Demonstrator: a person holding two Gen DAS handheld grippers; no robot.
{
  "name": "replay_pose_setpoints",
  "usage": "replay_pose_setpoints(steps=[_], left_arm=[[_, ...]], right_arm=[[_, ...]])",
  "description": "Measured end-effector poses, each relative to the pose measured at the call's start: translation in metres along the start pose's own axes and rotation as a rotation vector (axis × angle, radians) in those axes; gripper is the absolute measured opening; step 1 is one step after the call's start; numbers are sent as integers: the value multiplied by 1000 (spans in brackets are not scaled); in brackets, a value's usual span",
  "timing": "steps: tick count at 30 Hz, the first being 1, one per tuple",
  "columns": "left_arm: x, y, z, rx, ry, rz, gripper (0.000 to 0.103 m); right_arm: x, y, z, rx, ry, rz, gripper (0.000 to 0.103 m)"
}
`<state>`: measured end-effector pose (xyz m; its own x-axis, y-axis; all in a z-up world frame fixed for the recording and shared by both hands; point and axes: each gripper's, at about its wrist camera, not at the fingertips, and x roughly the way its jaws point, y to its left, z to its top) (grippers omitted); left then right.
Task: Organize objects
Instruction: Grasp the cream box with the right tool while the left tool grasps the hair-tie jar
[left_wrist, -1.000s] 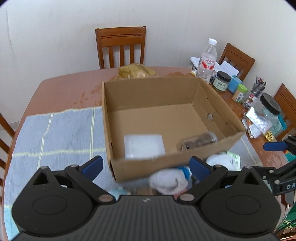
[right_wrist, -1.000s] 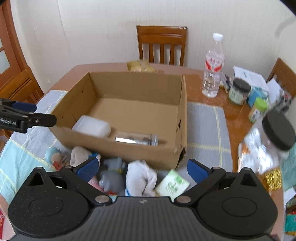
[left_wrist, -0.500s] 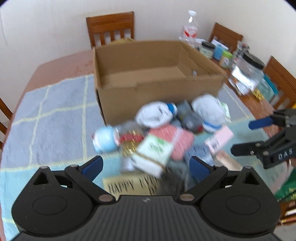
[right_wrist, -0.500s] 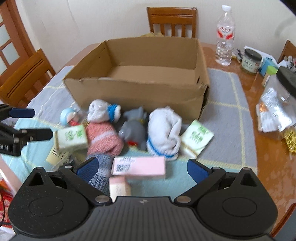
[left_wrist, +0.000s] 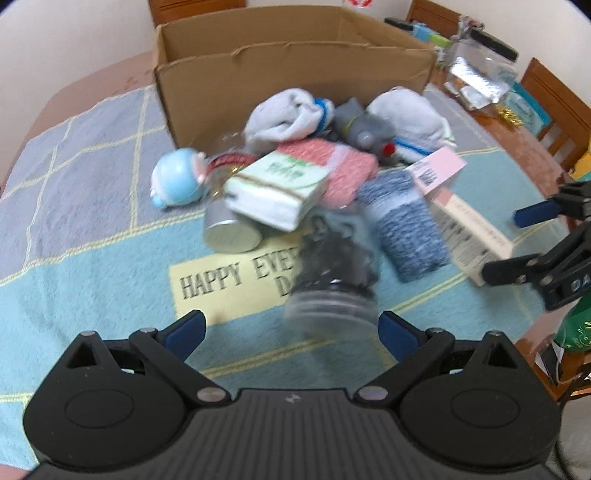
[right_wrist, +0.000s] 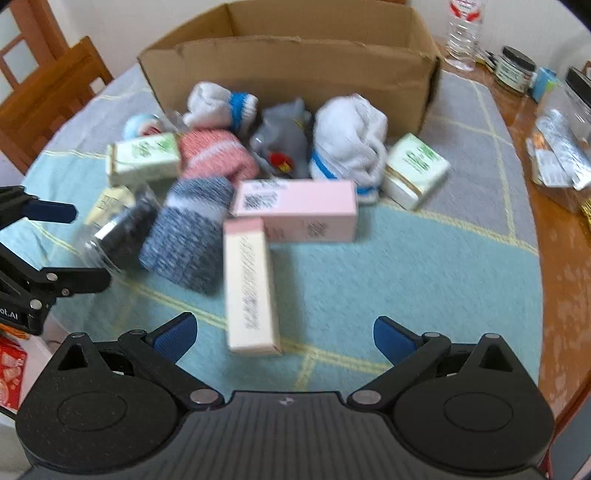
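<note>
Your left claw (left_wrist: 290, 332) fills the bottom of its frame, spread wide and holding nothing. Just above it, centre frame, a clear jar (left_wrist: 334, 280) of dark contents lies on its side, badly blurred. Your right claw (right_wrist: 284, 334) is equally wide and empty, with a long cream box (right_wrist: 251, 284) lying between its tips at the centre of that view. Beyond, a heap sits on the cloth-covered bench (right_wrist: 424, 280): a pink box (right_wrist: 299, 208), a blue knitted roll (right_wrist: 186, 230), a pink knitted roll (right_wrist: 216, 157) and white socks (right_wrist: 349, 138). The cardboard box (left_wrist: 291, 70) stands at the top of both views; only its near wall shows, so its inside is hidden. Lettering on the cloth (left_wrist: 221, 280) is partly covered by the jar.
</note>
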<state>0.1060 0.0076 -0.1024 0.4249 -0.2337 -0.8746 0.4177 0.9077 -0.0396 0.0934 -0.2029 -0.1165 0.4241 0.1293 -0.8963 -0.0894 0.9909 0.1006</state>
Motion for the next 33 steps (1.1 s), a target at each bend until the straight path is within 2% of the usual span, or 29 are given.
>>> replay_pose_setpoints(steps=[4, 15, 19, 27, 33], left_arm=[[0, 11, -3, -44, 10, -3, 99], [1, 45, -2, -107, 6, 106, 99], [-4, 50, -3, -116, -3, 98, 99], [-4, 21, -12, -7, -2, -22, 99], [8, 0, -19, 46, -13, -20, 99]], right_arm=[[-1, -12, -4, 45, 4, -36, 103], [-7, -50, -4, 145, -10, -111, 103], [-8, -59, 1, 166, -18, -134, 103], [-19, -47, 2, 135, -41, -7, 103], [-4, -23, -2, 82, -34, 37, 103]])
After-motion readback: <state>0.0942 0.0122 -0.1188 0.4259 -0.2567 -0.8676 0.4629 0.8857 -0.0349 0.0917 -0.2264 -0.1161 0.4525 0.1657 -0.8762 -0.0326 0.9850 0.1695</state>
